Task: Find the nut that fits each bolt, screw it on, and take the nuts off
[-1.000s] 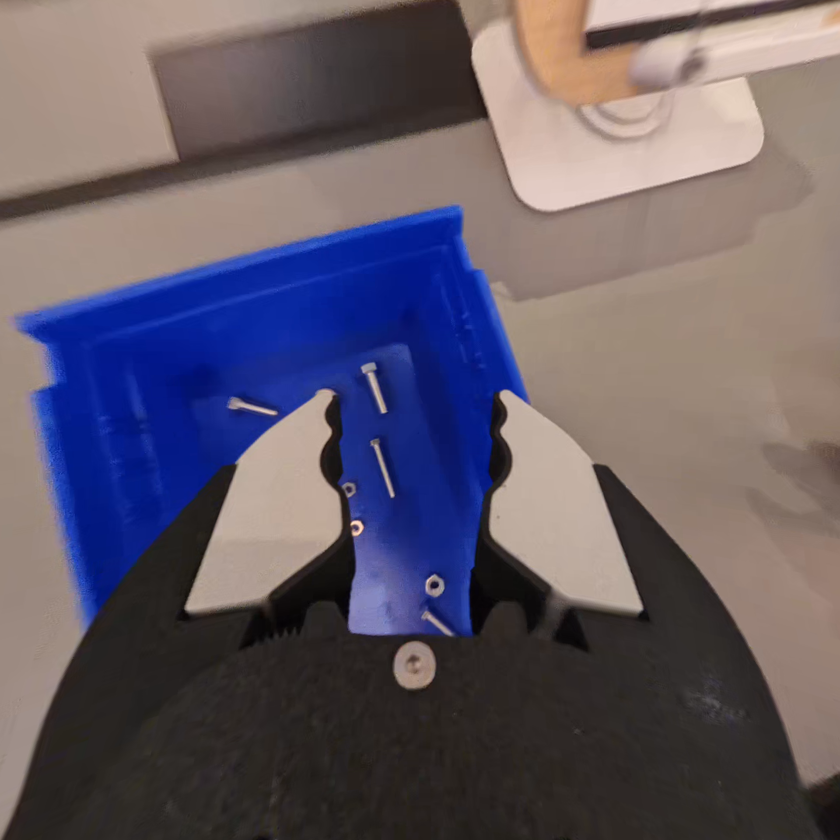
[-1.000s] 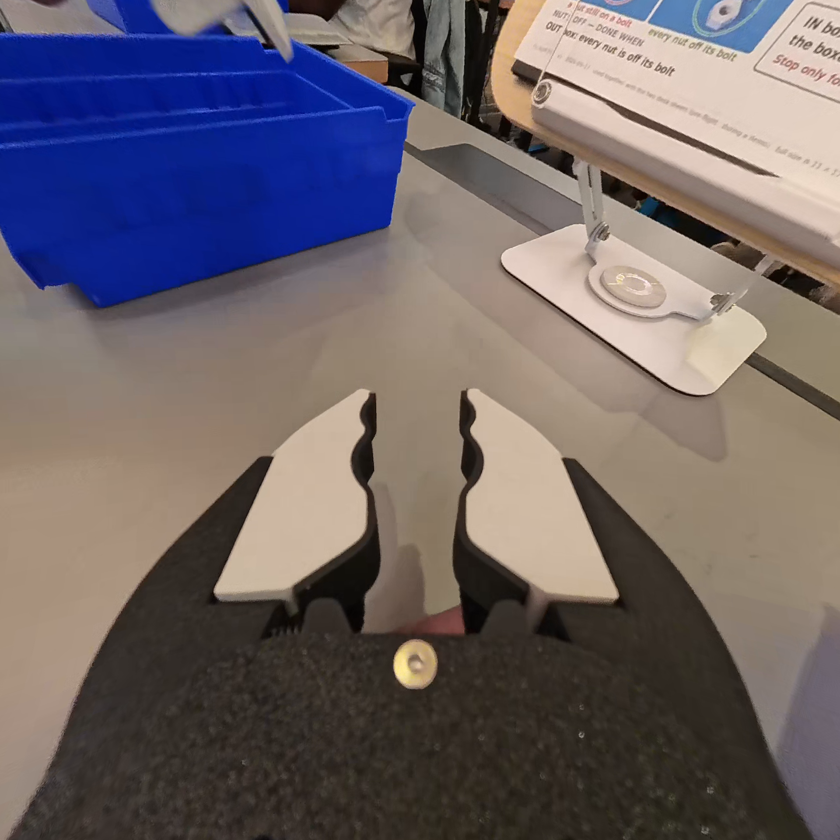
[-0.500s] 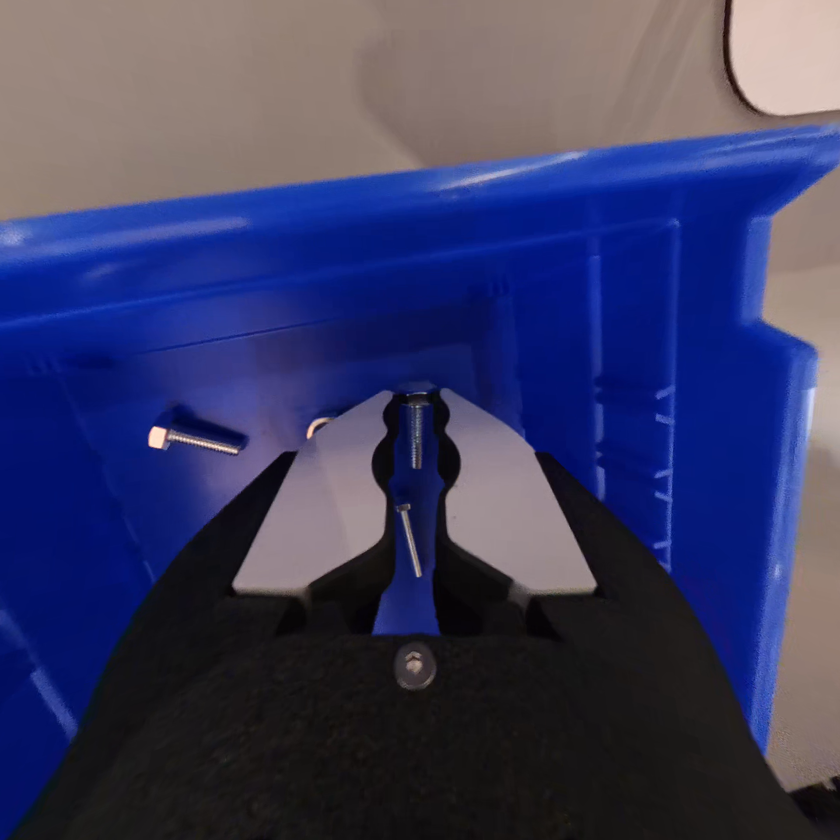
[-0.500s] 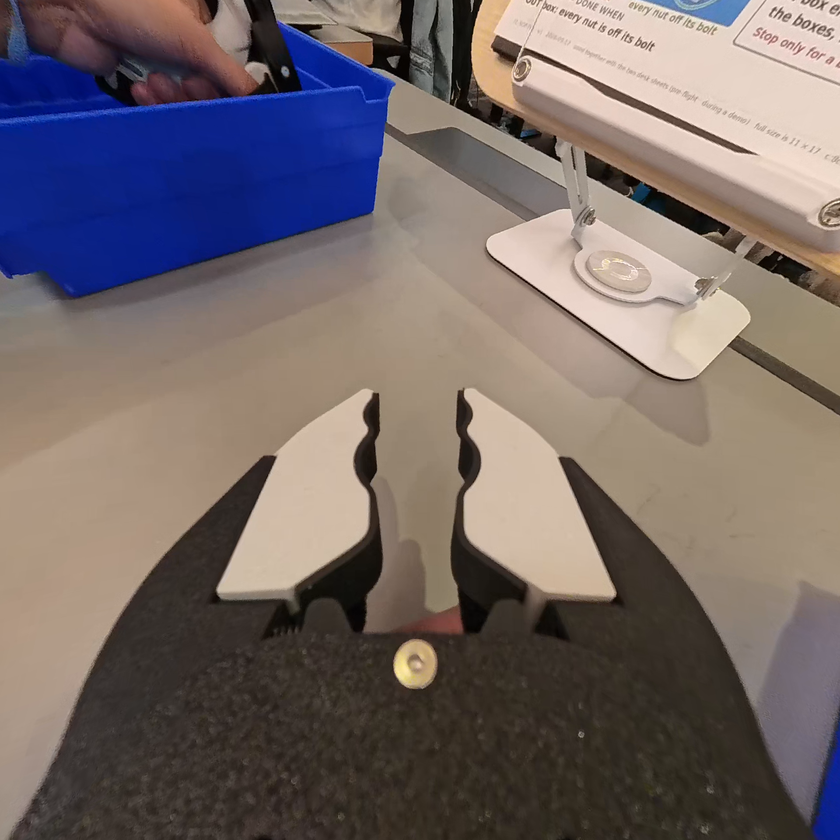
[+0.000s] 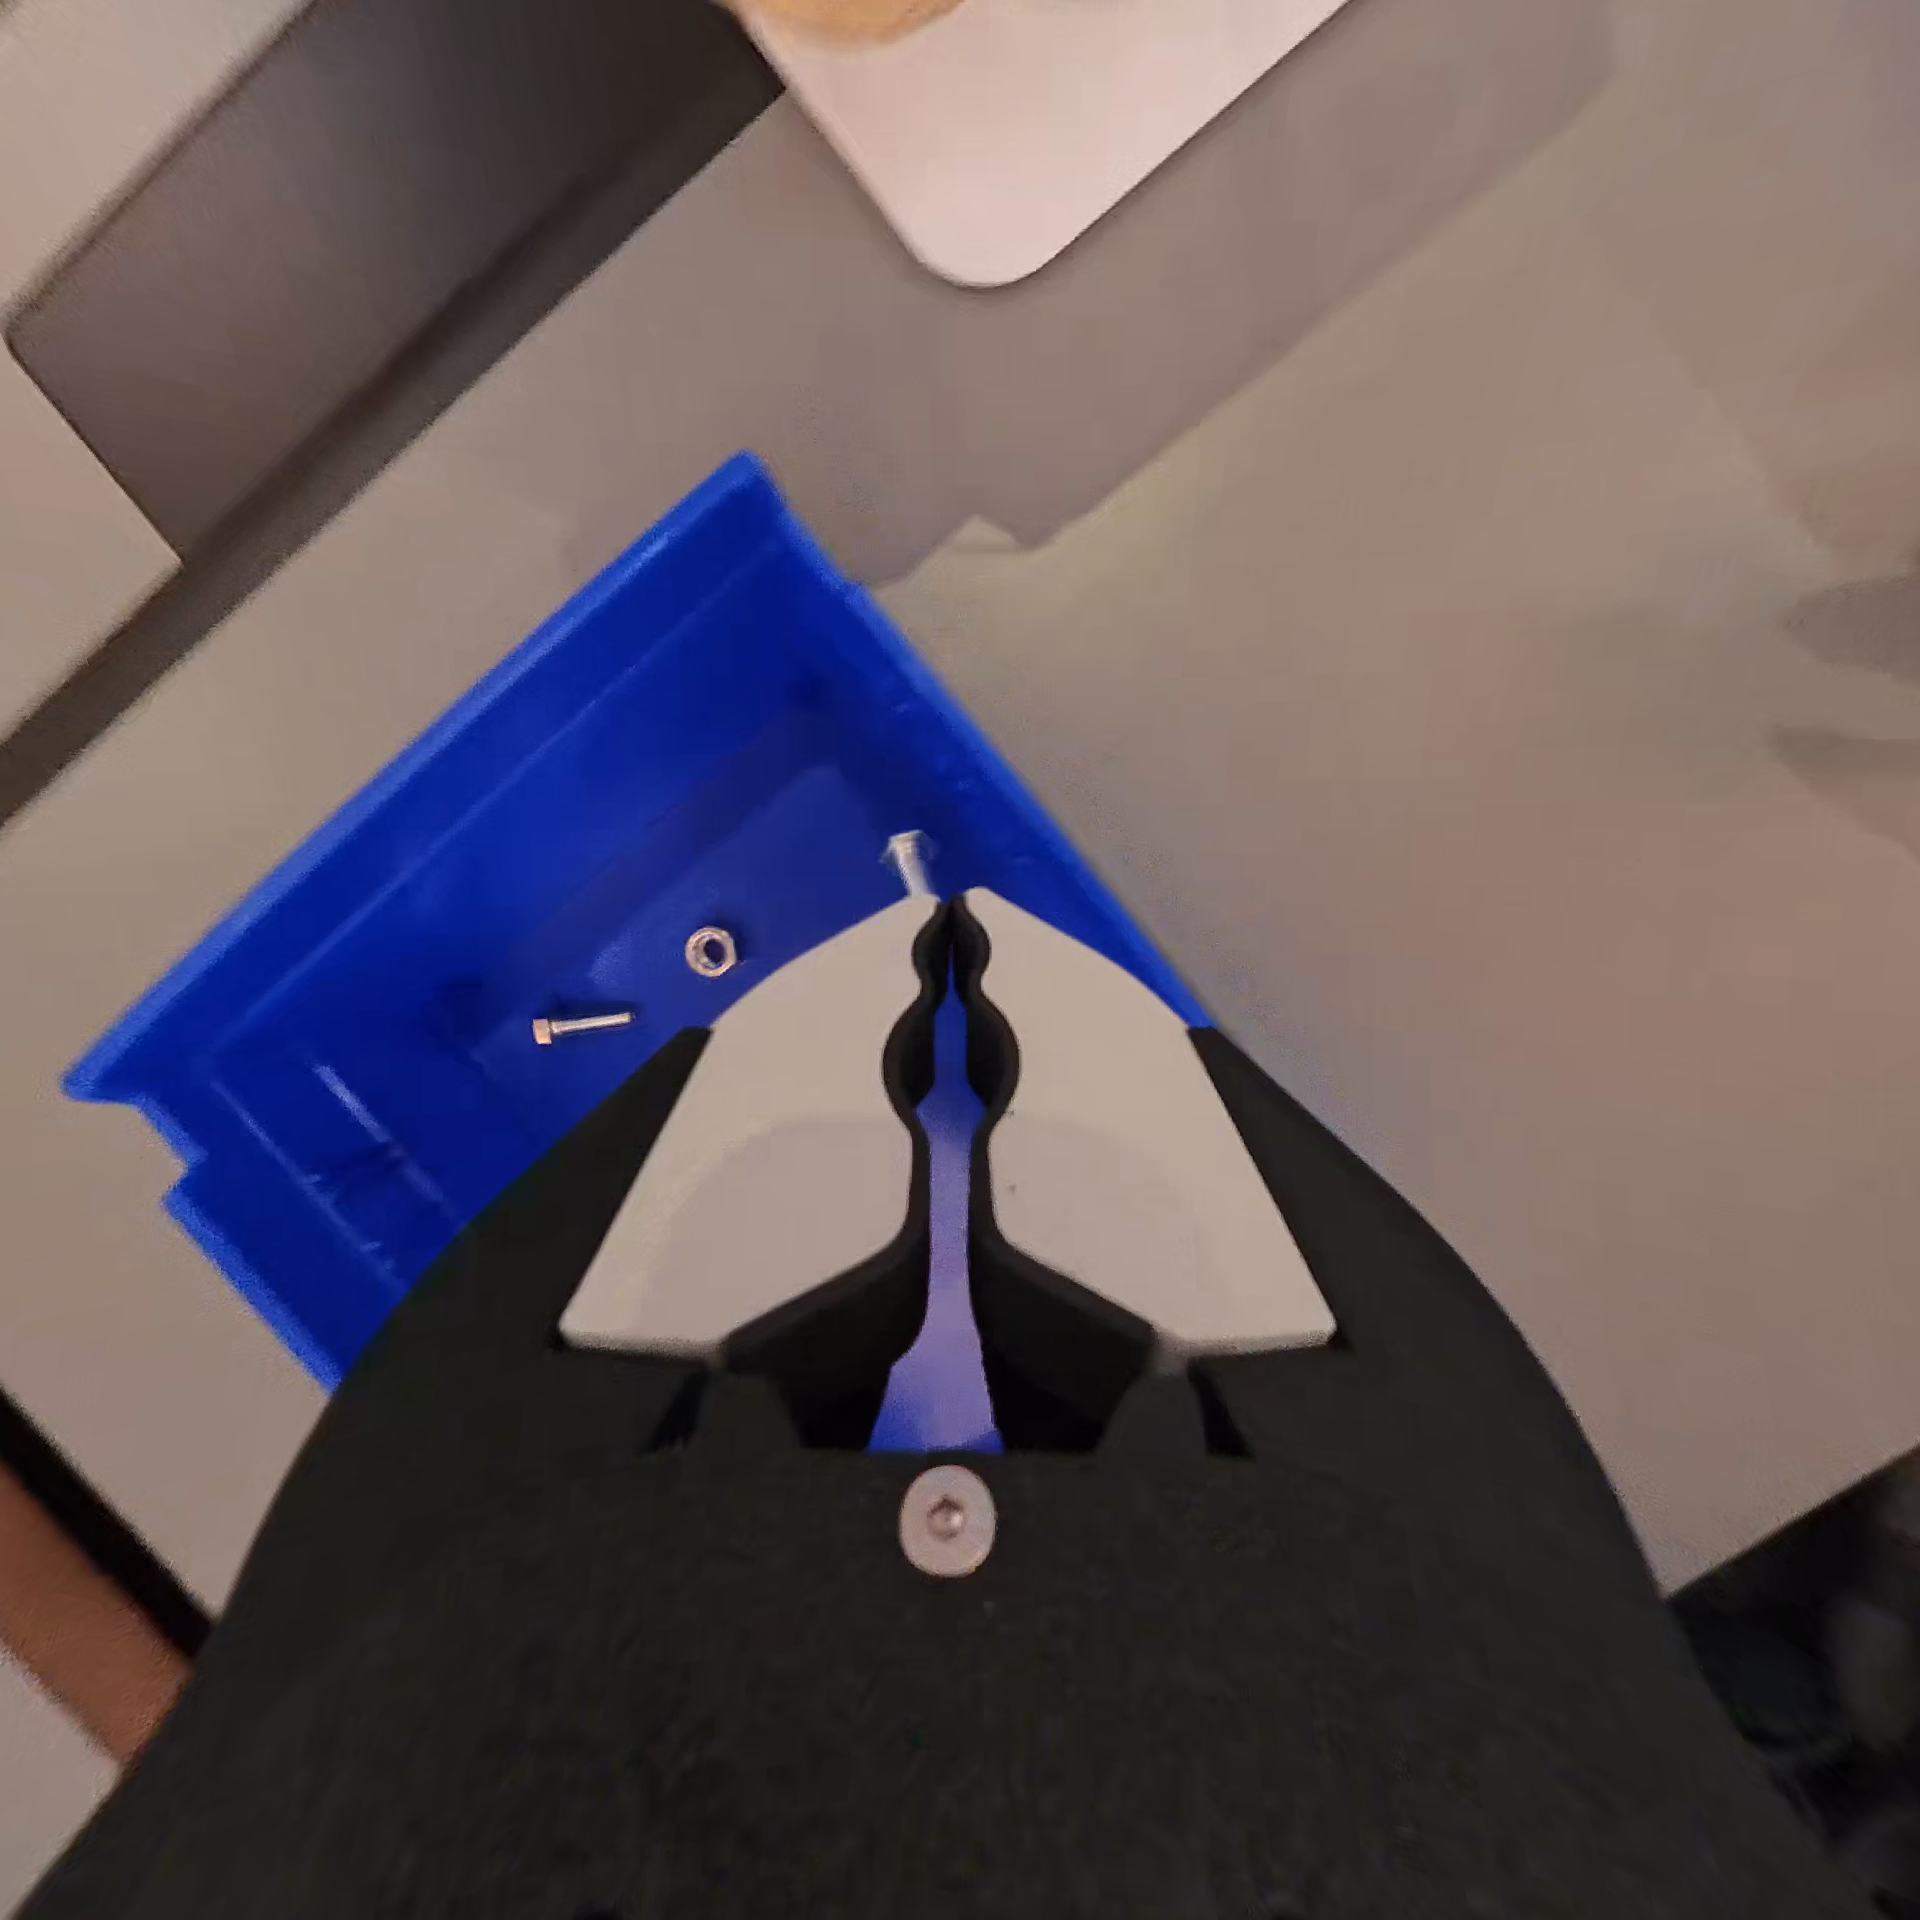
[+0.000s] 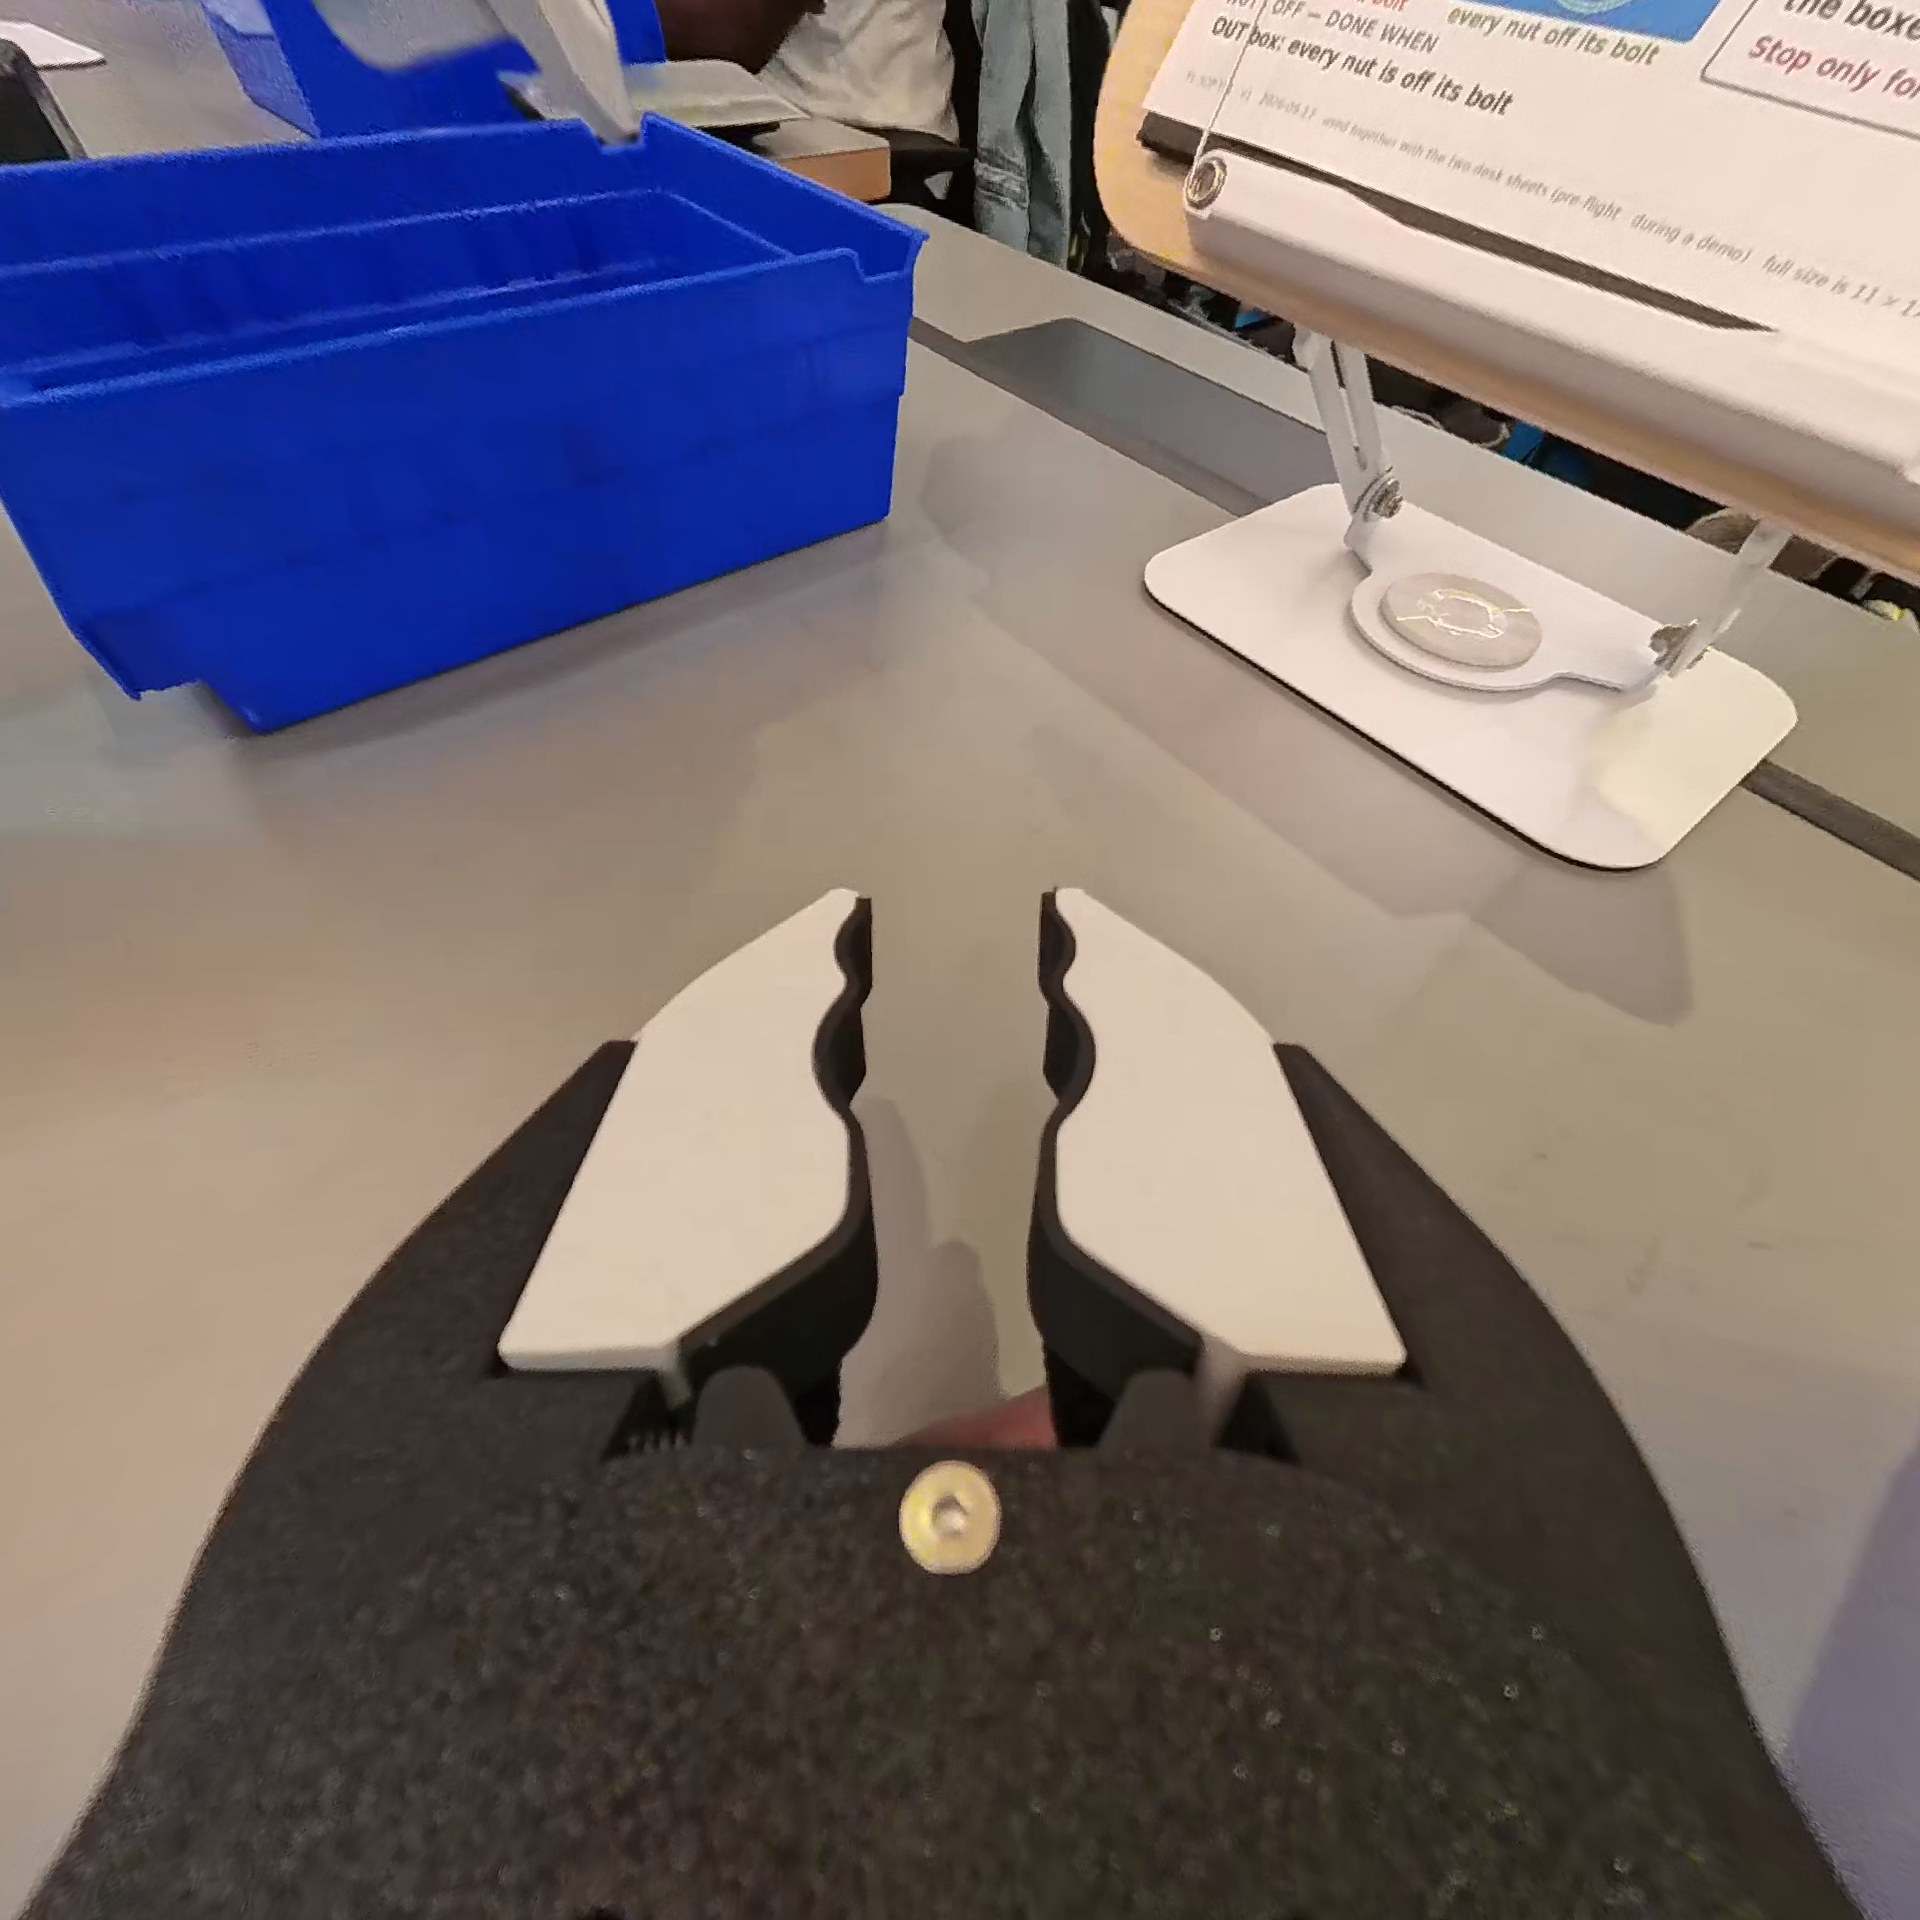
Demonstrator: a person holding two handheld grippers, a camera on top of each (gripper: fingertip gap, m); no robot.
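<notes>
Left wrist view: a small silver bolt (image 5: 912, 864) is seen gripped at the tips of the left gripper (image 5: 950, 910), its long axis running up and slightly leftward from the tips, head at the far end. It is held above the blue bin (image 5: 540, 748), close to the bin's right wall. On the bin floor a second bolt (image 5: 582, 1027) is seen lying nearly level, head to the left, and a hex nut (image 5: 712, 951) lies flat between the two bolts, apart from both. The jaws are closed on the bolt's shank, pressed together at the tips. A grey table (image 5: 1455, 831) lies around the bin.

Right wrist view: the right gripper (image 6: 954, 914) is held low over the table (image 6: 520, 883), jaws moderately apart, nothing between them. The blue bin (image 6: 447, 468) is seen well ahead to the left, and a white stand base (image 6: 1507, 748) ahead to the right, carrying a tilted board with a printed sheet (image 6: 1558, 156). The left gripper's tips (image 6: 582, 94) are seen above the bin's far rim, blurred.
</notes>
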